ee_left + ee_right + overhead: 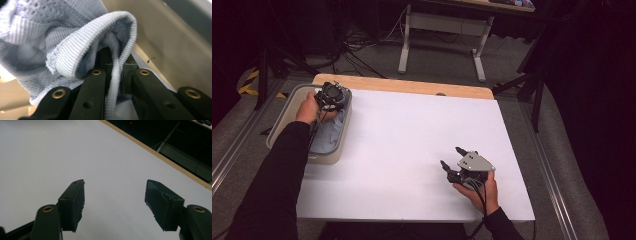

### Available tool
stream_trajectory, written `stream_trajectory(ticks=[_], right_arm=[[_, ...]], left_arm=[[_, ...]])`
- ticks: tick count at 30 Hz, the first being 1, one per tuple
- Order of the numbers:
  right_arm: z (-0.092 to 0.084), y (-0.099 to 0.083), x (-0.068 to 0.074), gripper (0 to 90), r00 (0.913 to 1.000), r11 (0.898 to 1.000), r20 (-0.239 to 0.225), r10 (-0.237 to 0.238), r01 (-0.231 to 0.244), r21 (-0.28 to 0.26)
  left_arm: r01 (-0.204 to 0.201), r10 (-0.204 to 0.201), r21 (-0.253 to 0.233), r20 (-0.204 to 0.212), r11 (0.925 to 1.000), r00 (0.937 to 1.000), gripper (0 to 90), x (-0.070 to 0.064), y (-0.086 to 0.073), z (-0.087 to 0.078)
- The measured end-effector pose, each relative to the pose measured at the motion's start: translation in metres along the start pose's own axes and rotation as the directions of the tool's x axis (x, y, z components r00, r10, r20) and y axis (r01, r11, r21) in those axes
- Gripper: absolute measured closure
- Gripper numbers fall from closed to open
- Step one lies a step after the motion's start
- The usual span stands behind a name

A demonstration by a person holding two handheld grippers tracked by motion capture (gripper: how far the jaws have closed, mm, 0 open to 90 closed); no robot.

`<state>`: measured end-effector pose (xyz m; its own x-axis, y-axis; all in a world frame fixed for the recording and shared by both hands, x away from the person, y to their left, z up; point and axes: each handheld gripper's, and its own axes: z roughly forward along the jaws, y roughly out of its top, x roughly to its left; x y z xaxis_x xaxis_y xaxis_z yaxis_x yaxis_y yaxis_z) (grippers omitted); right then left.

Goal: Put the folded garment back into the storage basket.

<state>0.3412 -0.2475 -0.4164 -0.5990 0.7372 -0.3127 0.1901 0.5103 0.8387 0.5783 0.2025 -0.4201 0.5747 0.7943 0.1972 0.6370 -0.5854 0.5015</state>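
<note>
Cloth, pale blue, is lying in the grey bin at the table's far left edge in the high view. The left gripper is pointing down into the bin's far end, right over the cloth, while the right gripper is resting near the right edge, well apart, so the left hand is the nearer by far.

In the left gripper view, the jaws are standing almost together, pinching a ribbed fold of cloth that is running straight away from them; the bin wall is lying just to the right.

In the right gripper view, the right gripper is standing wide apart over bare table, holding nothing.
</note>
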Motion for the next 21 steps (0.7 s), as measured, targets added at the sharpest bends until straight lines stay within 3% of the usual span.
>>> stream_trajectory(ticks=[4, 8, 14, 16, 19, 21], right_arm=[[0.000, 0.000, 0.000, 32.6, 1.0000, 1.000, -0.002, 0.000, 0.000, 0.004], [0.001, 0.000, 0.001, 32.5, 1.0000, 1.000, -0.006, -0.003, 0.003, 0.007], [0.001, 0.000, 0.001, 32.3, 1.0000, 1.000, -0.005, -0.006, 0.006, 0.009], [0.000, 0.001, 0.001, 32.2, 1.0000, 1.000, -0.005, -0.006, 0.006, 0.004], [-0.001, 0.000, 0.000, 32.2, 1.0000, 1.000, -0.003, -0.006, 0.006, 0.005], [-0.001, 0.000, 0.000, 32.2, 1.0000, 1.000, -0.004, -0.004, 0.004, 0.004]], left_arm=[[-0.017, 0.016, 0.030, 0.022, 0.9994, 0.9996, 83.7, -0.001, 0.000, 0.003], [-0.027, 0.026, 0.034, 0.014, 0.9991, 0.9996, 83.6, -0.002, 0.000, 0.004], [0.008, -0.008, -0.029, -0.004, 0.9995, 1.0000, 78.7, 0.001, 0.000, -0.003], [0.012, -0.012, -0.061, -0.007, 0.9981, 0.9999, 70.3, 0.003, 0.000, -0.008], [0.019, -0.019, -0.096, -0.001, 0.9952, 0.9998, 66.5, 0.004, -0.001, -0.014], [0.030, -0.031, -0.119, -0.003, 0.9924, 0.9995, 56.9, 0.006, -0.002, -0.018]])
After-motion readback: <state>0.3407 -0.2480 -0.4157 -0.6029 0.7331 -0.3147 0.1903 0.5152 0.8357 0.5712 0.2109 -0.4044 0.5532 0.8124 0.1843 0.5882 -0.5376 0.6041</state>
